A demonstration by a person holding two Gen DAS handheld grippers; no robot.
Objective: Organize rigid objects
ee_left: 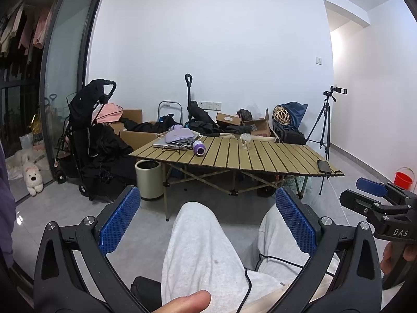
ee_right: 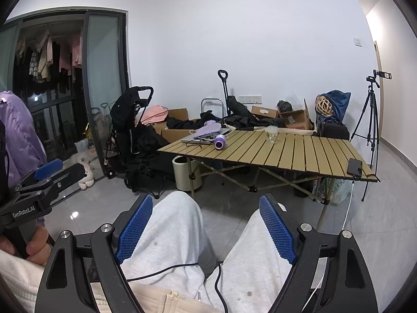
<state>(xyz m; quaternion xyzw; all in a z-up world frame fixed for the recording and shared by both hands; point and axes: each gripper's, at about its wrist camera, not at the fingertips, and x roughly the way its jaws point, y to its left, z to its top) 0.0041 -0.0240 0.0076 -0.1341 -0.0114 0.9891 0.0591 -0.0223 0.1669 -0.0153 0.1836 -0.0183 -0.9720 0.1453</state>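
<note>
I sit well back from the table (ee_left: 260, 156), both grippers held over my knees (ee_left: 198, 234). My left gripper (ee_left: 208, 219) has its jaws wide apart, holding nothing; my right gripper (ee_right: 206, 224) is likewise spread and empty. On the far left of the table lies a purple bottle (ee_left: 199, 148) on its side, just right of a laptop (ee_left: 166, 144) with a purple pouch (ee_left: 178, 135) on top. A glass jar (ee_left: 245, 140) stands upright near the far edge, apart from the bottle. A phone (ee_left: 324, 166) lies at the near right corner.
</note>
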